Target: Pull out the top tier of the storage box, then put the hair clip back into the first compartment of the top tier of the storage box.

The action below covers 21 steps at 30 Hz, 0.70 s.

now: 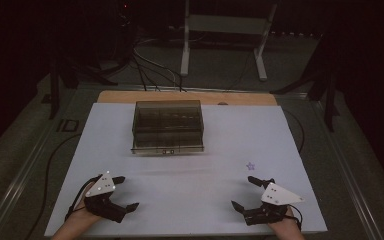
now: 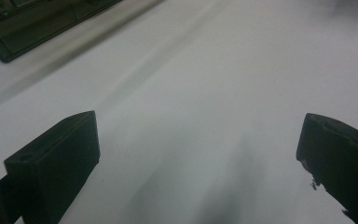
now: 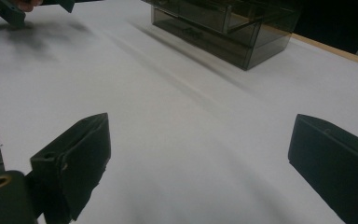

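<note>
A smoky, see-through drawer box [image 1: 167,127] stands at the back middle of the white table [image 1: 190,205]. Right of centre a small purple star [image 1: 250,166] lies flat on the sheet. My left gripper [image 1: 129,192] rests near the front left edge, open, nothing between its jaws. My right gripper [image 1: 241,191] sits near the front right edge, open and empty, just in front of the star. In the left gripper view the left gripper [image 2: 198,130] spans bare table, the box [image 2: 28,23] at the upper left. The right gripper view shows the right gripper [image 3: 200,128], the box [image 3: 223,28] ahead.
A wooden strip [image 1: 130,96] edges the table's far side. Behind it, cables [image 1: 150,65] run over the dark floor past a white stand's legs [image 1: 185,55]. The left gripper [image 3: 9,11] appears at the top left of the right gripper view.
</note>
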Tool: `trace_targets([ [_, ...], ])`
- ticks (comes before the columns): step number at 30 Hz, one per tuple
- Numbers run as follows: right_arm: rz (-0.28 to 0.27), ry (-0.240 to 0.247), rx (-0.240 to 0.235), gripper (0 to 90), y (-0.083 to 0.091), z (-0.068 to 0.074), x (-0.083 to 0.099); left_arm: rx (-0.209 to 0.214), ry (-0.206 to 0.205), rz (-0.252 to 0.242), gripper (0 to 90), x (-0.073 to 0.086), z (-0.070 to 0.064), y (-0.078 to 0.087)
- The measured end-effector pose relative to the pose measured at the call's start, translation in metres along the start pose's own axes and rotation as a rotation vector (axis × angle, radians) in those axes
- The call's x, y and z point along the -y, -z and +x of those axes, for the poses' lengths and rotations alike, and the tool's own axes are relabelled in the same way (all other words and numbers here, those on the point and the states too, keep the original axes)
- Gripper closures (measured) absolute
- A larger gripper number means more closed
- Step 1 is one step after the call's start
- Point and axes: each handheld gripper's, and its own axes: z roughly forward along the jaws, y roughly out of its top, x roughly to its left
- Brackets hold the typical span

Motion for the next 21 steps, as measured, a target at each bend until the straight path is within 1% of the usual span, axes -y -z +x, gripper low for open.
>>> trace_targets([
  [6,0.004,0.004,-0.002,5.7,-0.0004,0.0005,0.0001,0.009,0.001,-0.008,0.3,-0.0013,-0.0009,0.0007],
  [13,0.017,0.014,-0.001,5.7,-0.0020,0.0026,-0.0006,0.005,0.006,-0.018,0.3,-0.0014,-0.0005,0.0016],
  [17,0.023,0.012,0.000,5.7,-0.0028,0.0031,-0.0013,0.006,0.004,-0.014,0.3,-0.0005,-0.0005,0.0008],
  [21,0.043,0.016,-0.001,5.7,-0.0030,0.0055,-0.0079,0.022,0.008,-0.022,0.3,-0.0007,-0.0009,0.0006],
])
